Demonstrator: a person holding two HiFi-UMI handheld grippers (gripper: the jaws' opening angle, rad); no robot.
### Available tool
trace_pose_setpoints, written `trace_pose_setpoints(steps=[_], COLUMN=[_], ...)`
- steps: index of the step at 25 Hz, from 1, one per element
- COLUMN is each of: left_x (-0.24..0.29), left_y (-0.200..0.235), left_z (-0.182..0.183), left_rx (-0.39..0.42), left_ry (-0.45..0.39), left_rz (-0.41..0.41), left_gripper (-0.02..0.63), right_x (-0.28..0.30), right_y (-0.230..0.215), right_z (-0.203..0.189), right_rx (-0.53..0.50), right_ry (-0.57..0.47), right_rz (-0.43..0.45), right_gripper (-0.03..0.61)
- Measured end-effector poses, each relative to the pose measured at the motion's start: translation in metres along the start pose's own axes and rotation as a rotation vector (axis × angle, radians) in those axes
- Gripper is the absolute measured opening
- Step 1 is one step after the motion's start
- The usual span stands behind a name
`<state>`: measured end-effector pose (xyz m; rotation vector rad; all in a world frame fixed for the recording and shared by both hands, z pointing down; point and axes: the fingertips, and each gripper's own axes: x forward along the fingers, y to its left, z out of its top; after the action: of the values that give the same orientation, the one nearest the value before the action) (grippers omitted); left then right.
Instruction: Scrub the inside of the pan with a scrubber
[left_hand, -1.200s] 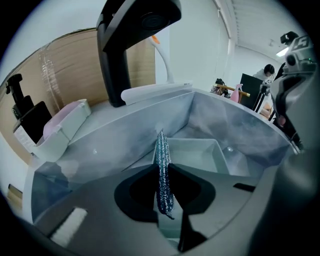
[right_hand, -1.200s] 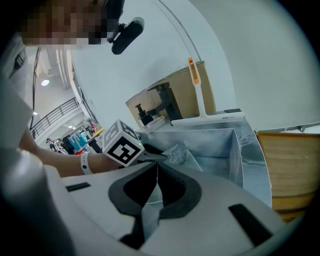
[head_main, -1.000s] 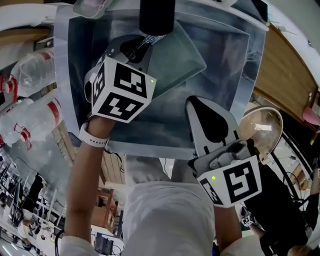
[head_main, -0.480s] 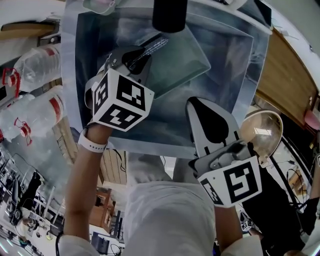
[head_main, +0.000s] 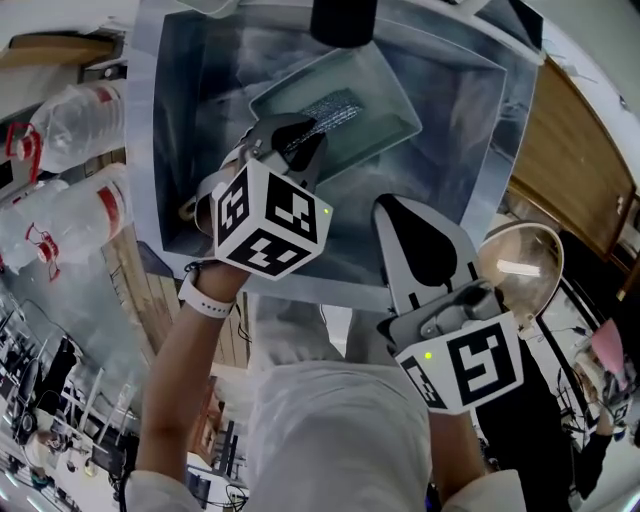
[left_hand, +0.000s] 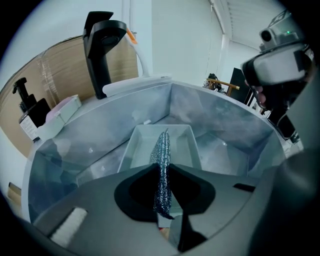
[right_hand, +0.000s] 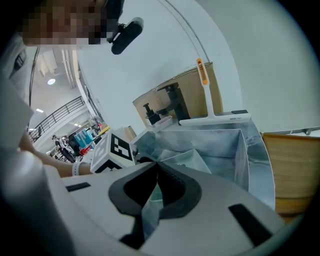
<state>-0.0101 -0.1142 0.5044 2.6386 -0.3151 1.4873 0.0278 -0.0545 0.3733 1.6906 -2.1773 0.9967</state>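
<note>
A rectangular steel pan (head_main: 385, 105) lies tilted in the steel sink (head_main: 480, 130). My left gripper (head_main: 300, 138) is shut on a glittery silver scrubber (head_main: 332, 106), whose free end reaches over the inside of the pan. In the left gripper view the scrubber (left_hand: 162, 165) stands edge-on between the jaws of the left gripper (left_hand: 162, 169), with the pan (left_hand: 140, 145) just beyond. My right gripper (head_main: 402, 205) hangs shut and holds nothing over the sink's near rim. In its own view the right gripper (right_hand: 156, 165) points at the pan (right_hand: 192, 161) in the sink (right_hand: 260, 155).
A black faucet (head_main: 343, 20) rises at the sink's far side, seen again as the faucet (left_hand: 102, 47). Plastic bottles (head_main: 70, 130) lie to the left. A shiny metal bowl (head_main: 520, 262) sits right of the sink by a wooden counter (head_main: 575, 150). A soap pump bottle (left_hand: 29, 112) stands at the back left.
My left gripper has carried the scrubber from under the faucet to the right and down, over the pan's inside. The right gripper has stayed put.
</note>
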Motion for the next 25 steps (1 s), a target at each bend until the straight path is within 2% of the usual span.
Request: trace_pose_setpoints(steps=[14,25], left_x=[-0.002,-0.007], left_y=[-0.047,-0.07], left_z=[0.0,0.005], left_rx=[-0.101,-0.193], left_ry=[-0.003,-0.012], left_rz=[-0.051,-0.131], left_gripper=[0.064,0.064], right_x=[-0.016,-0.026], right_y=[-0.003,-0.012], right_z=[-0.004,-0.007], right_rx=[-0.001,0.01], right_ry=[-0.006,-0.013], right_rz=[0.012,0.004], right_gripper=[0.006,0.006])
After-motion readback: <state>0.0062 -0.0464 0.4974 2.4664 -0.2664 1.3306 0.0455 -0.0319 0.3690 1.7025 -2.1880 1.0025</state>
